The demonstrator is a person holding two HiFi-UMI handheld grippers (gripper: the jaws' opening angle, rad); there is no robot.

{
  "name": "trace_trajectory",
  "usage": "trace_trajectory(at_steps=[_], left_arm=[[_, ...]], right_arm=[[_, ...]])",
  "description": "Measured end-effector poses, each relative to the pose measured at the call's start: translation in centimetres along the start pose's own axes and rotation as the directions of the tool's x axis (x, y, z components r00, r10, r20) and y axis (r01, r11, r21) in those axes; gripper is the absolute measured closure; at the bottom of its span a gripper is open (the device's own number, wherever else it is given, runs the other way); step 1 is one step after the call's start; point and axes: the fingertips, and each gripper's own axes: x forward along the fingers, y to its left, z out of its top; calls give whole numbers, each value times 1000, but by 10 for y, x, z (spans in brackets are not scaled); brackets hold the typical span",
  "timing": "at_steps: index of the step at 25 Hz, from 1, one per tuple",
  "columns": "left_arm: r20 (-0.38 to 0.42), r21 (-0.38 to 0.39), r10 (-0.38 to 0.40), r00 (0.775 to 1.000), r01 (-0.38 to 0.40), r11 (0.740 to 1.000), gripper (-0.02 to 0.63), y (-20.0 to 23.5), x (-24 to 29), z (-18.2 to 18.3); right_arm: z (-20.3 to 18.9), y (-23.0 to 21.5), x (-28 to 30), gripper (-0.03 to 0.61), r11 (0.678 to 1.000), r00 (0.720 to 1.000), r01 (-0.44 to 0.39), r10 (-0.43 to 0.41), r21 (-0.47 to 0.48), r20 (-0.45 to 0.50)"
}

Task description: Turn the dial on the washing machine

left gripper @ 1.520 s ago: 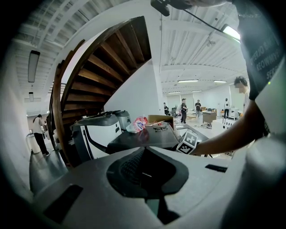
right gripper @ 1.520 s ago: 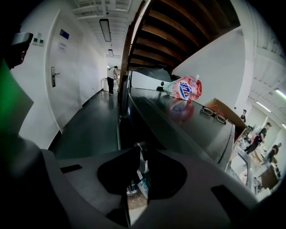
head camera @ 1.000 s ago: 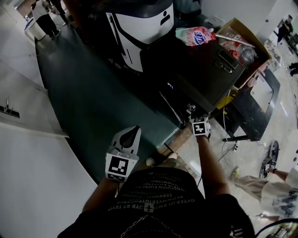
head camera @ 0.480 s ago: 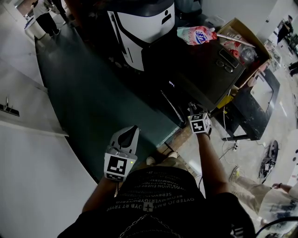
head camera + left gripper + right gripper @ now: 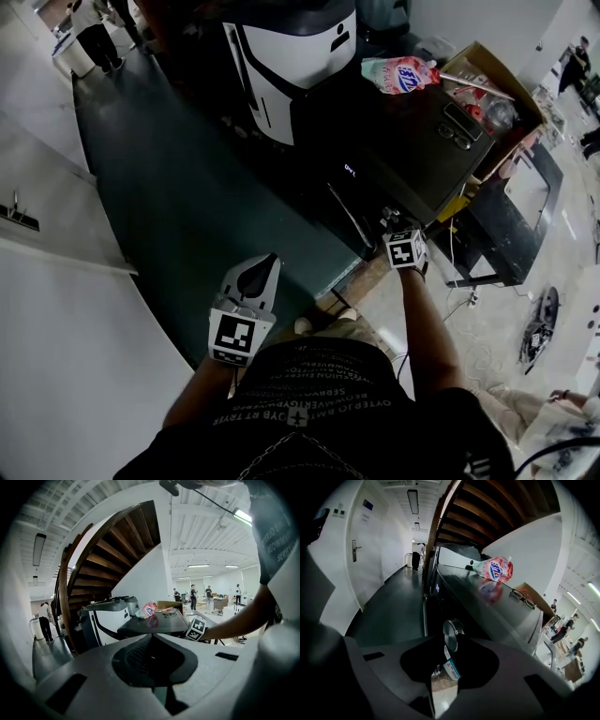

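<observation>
Two grippers, neither gripping: right gripper [image 5: 450, 645] jaws have just been spreading, dial [image 5: 451, 633] between them; left gripper [image 5: 153, 638] jaws pressed together, empty. Turning looks finished.

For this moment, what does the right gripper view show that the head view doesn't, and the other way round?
Only the right gripper view: the silver dial, seen face-on on the machine's front, a white door and the wooden stair underside. Only the head view: the left claw and the person's black shirt. Both: the pink pouch lying on the dark washing machine top.
</observation>
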Motion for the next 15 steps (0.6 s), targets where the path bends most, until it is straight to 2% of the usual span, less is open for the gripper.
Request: trace_trajectory(at_steps=[5,10,15], left_arm=[[2,2,-2,1000,2,1000,606,1,-4,-4],[2,-1,0,1000,0,1000,606,2,-11,-8],[0,-8,6,1000,-6,1000,606,1,-18,-13]], right_arm=[[-3,2,-1,483,1000,1000,0,0,-10,-12],[15,1,-6,480,997,999,24,-22,-71,33],[8,-4,5,467,996,1000,21,-23,-86,-12]])
